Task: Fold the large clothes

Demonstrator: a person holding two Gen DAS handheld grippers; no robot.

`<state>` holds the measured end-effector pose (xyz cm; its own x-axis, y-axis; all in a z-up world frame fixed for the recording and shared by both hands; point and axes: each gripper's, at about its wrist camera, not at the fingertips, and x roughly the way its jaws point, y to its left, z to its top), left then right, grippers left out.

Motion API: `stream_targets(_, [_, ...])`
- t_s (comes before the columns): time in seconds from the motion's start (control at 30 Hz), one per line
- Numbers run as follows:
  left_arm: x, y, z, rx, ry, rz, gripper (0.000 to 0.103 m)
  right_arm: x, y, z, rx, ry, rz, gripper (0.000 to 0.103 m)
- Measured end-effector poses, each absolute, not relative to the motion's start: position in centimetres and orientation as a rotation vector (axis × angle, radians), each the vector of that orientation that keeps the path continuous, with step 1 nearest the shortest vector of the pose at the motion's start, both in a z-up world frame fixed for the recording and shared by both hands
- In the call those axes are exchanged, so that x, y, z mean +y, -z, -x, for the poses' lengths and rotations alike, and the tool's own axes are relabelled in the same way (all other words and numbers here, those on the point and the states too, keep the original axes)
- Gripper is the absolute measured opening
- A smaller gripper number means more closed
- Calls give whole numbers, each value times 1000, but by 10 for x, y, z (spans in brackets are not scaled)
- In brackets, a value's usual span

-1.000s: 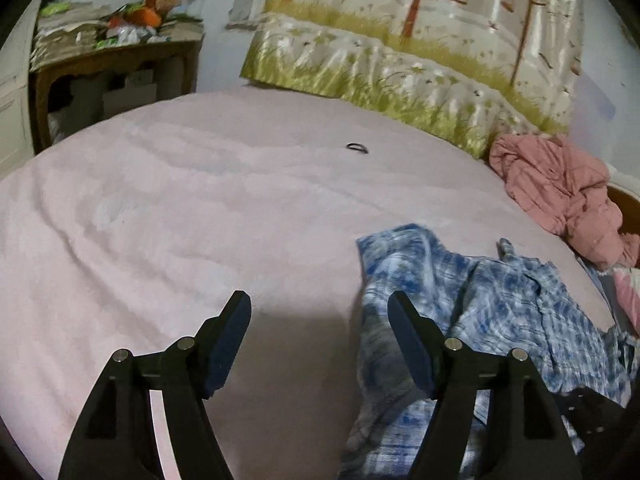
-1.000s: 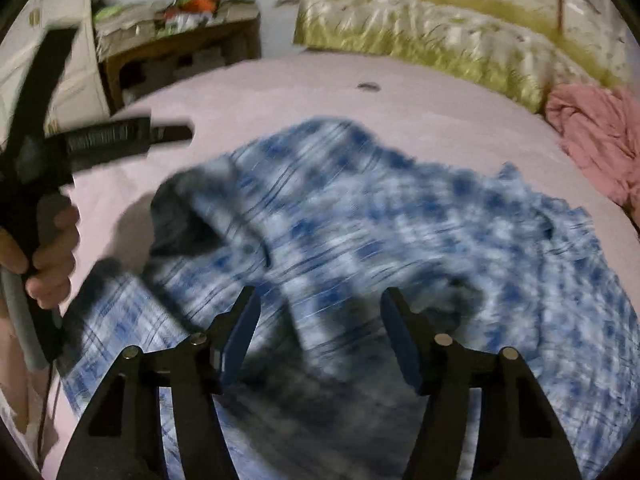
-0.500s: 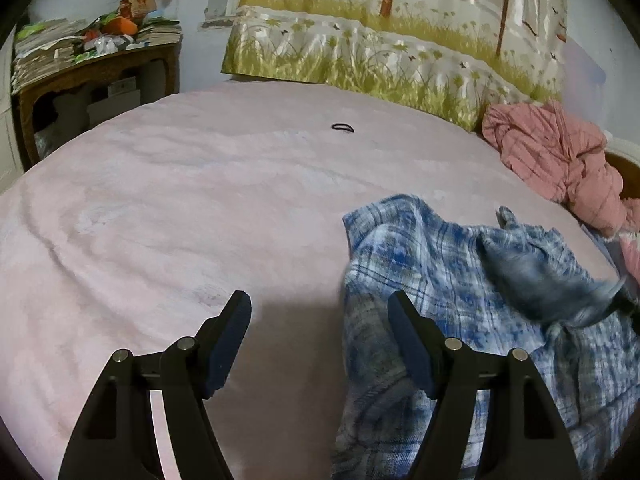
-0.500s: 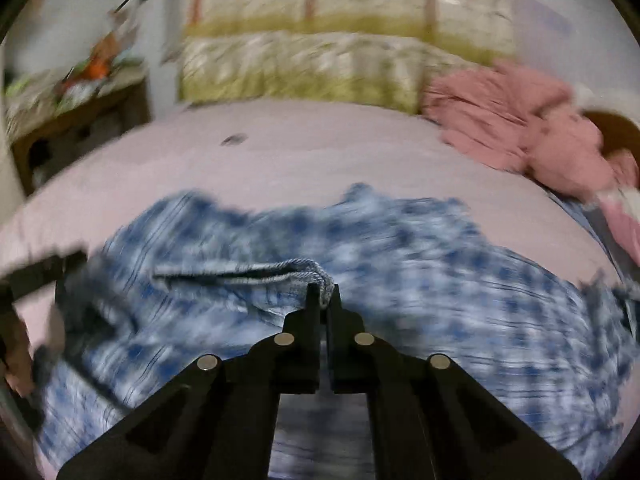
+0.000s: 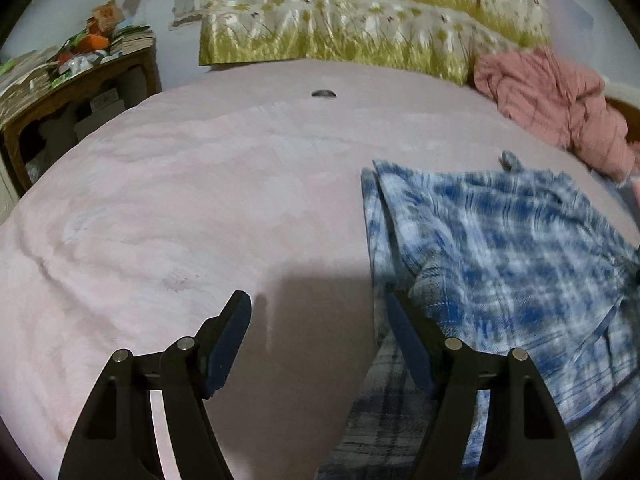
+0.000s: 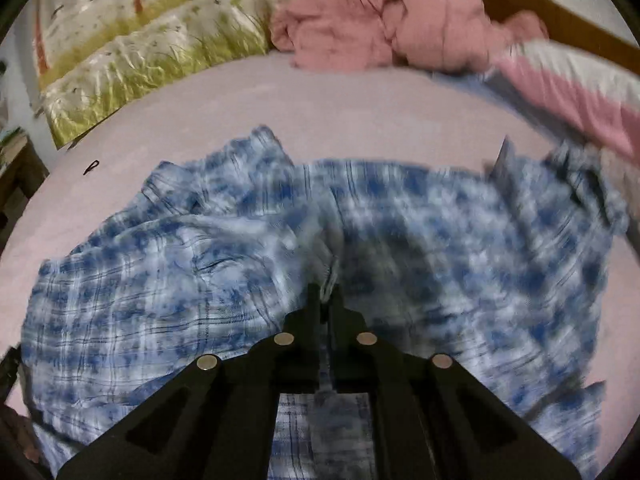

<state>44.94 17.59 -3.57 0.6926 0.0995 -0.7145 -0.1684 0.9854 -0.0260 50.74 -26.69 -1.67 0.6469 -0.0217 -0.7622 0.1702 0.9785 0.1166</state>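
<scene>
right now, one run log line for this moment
stage: spreading shirt | right gripper: shut on blue plaid shirt | left gripper: open, empty, at the shirt's edge | surface: pink bed cover

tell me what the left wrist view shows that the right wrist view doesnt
Only the left wrist view: the left gripper, jaws open over bare pink bedspread, and a cluttered wooden side table.
Only the right wrist view: the right gripper, jaws shut on a fold of the blue plaid shirt, and a pink-and-white folded cloth.
Both: the shirt, crumpled pink garment, floral pillow, small dark loop.
</scene>
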Motion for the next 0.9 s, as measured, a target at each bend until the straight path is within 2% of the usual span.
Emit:
stream_targets(0.17, [177,42,-454,826,-158,93,73,-275,10,-504,843,128,-205,3])
stream_targets(0.33, [180,49,-458,863,-174,96,73,-286,-16,-486,718,105,-254,3])
stream_targets(0.47, [179,48,-457,854,-177,86,73,-301,16,-504,860,190,-251,3])
stream_targets(0.6, [178,44,-454,835,-165,81,73,-323,5,-492,810,236,-310,3])
stream_targets(0.73, [174,33,-446,777,-144,67,73,-331,-15,-479,749,232,-319,8])
stream_targets(0.83, [168,9,-428,645,-168,32,73,-335,-24,-477,742,141,-374,8])
stream_targets(0.9, [162,-12,-411,540,-149,37,73,-334,-38,-474,731,101,-330,15])
